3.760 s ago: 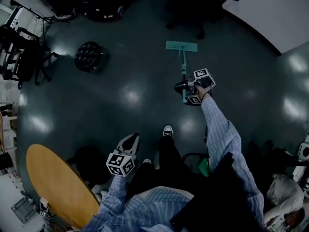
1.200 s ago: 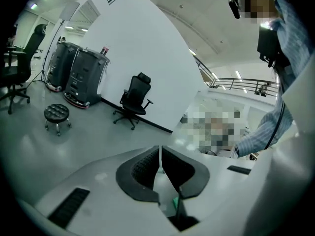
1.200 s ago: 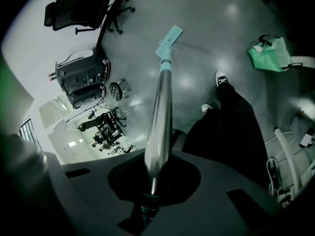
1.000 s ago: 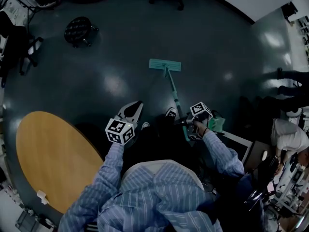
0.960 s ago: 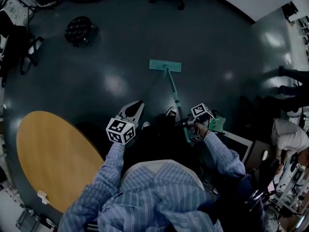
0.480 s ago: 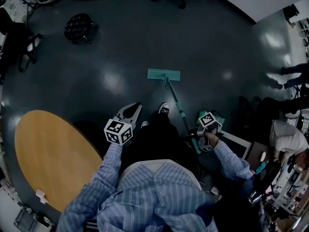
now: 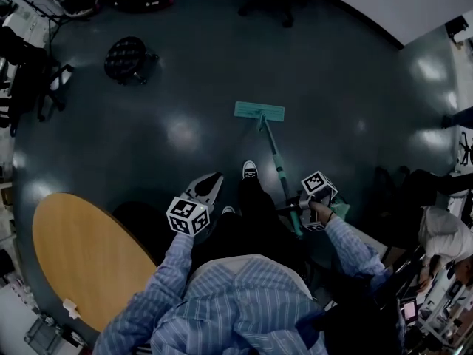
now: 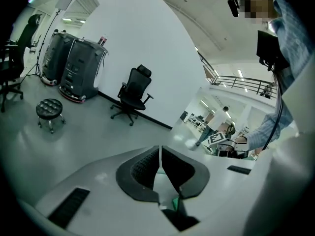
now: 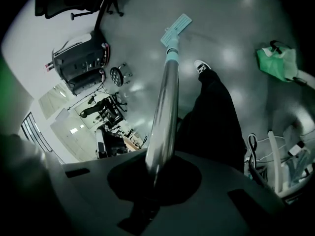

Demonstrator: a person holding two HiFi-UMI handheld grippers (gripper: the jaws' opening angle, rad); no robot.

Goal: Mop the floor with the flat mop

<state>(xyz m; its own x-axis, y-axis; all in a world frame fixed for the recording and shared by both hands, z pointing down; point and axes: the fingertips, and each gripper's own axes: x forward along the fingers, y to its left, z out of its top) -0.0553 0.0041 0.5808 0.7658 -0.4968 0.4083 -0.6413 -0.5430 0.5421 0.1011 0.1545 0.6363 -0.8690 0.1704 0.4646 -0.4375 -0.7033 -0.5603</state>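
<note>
No text, label, brand, number or sign can be read in any view.

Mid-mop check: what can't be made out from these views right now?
Underside of the mop pad: head view, flat on the floor.
Wet or dry patches: every view, dim with glare.
Floor behind the person: head view, their body covers it.
Green sliver in the left claw's gap: left gripper view, too little shows to name it.

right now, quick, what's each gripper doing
left gripper: shut, holding nothing
right gripper: shut on the mop handle
</note>
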